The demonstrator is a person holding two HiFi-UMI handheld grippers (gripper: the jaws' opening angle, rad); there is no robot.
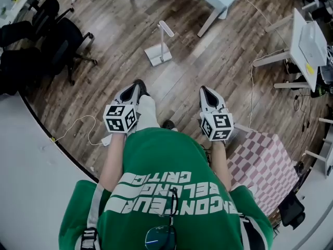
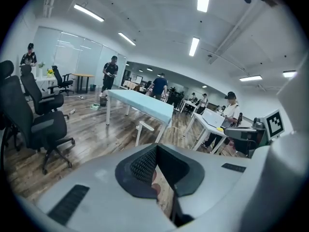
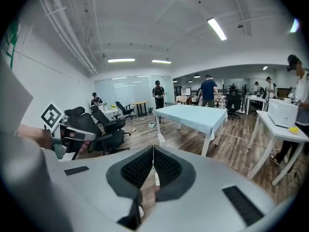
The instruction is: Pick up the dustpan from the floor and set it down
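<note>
Well, the white dustpan [image 1: 160, 50] stands upright on the wood floor [image 1: 182, 72], with its long handle pointing up. It is out in front of the person, well apart from both grippers, and nothing is touching it. In the left gripper view the dustpan [image 2: 143, 129] shows next to a leg of the pale blue counter [image 2: 140, 104]. In the right gripper view the dustpan [image 3: 159, 139] sits just above the tips of the jaws, far off on the floor.

The left gripper [image 1: 138, 83] is clenched, with its two jaws pressed together at the tips and nothing between them. The right gripper [image 1: 204, 90] is clenched too, and it is also empty. Both are held out side by side in front of the person's green shirt [image 1: 166, 191], each with its marker cube at the back.

Black office chairs [image 1: 62, 40] stand on the floor at the person's left. A thin white cord [image 1: 78, 124] lies on the floor near the left gripper. A pink and white checkered box [image 1: 260, 163] is just beside the right gripper. Farther right is a white counter [image 1: 297, 35] with a white machine [image 1: 314, 43] on it. Some people [image 2: 110, 71] stand far back in the room.
</note>
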